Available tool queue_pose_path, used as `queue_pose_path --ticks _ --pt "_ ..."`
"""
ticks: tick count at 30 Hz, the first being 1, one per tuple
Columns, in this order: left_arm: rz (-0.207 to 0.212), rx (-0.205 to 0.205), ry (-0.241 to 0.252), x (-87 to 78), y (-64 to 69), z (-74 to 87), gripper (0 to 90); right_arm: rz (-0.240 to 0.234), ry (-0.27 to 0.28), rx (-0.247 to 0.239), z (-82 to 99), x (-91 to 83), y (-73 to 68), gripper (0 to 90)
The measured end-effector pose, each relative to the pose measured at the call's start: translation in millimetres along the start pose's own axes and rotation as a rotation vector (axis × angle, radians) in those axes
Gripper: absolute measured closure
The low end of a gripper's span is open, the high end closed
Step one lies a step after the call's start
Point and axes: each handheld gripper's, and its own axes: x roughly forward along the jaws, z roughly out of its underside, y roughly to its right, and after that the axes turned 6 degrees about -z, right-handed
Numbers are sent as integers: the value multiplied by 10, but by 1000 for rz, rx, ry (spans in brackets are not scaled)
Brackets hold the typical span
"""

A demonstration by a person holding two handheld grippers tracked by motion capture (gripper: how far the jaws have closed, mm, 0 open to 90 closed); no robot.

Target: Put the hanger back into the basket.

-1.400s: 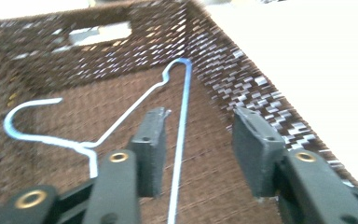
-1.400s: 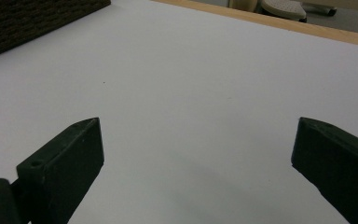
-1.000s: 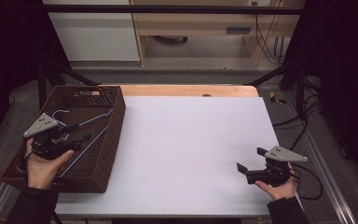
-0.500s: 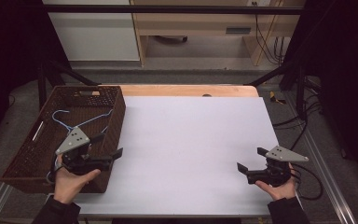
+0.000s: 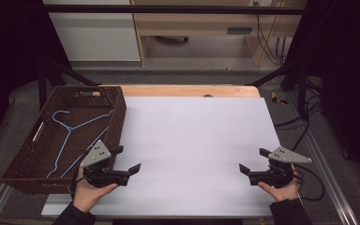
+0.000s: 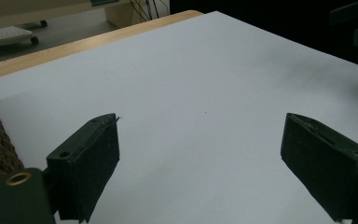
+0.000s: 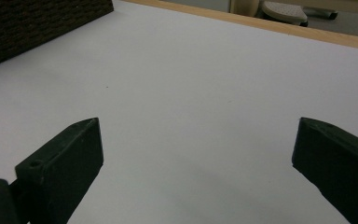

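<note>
I log: left gripper (image 5: 127, 159), right gripper (image 5: 251, 159) jaws wide, empty | hanger (image 5: 70, 136) in basket (image 5: 117, 115) | risk: wire snagging weave.

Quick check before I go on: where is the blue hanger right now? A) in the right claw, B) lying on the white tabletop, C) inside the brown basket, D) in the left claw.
C: the high view shows the blue hanger lying in the brown basket, while the left claw and right claw are both open and empty over the white tabletop.
</note>
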Motion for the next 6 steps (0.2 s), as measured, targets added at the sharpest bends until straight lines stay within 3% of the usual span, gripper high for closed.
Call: queue_pose_path --ticks 6 --pt "-10 -10 -24 82 -12 91 106 -6 -4 0 5 3 -10 23"
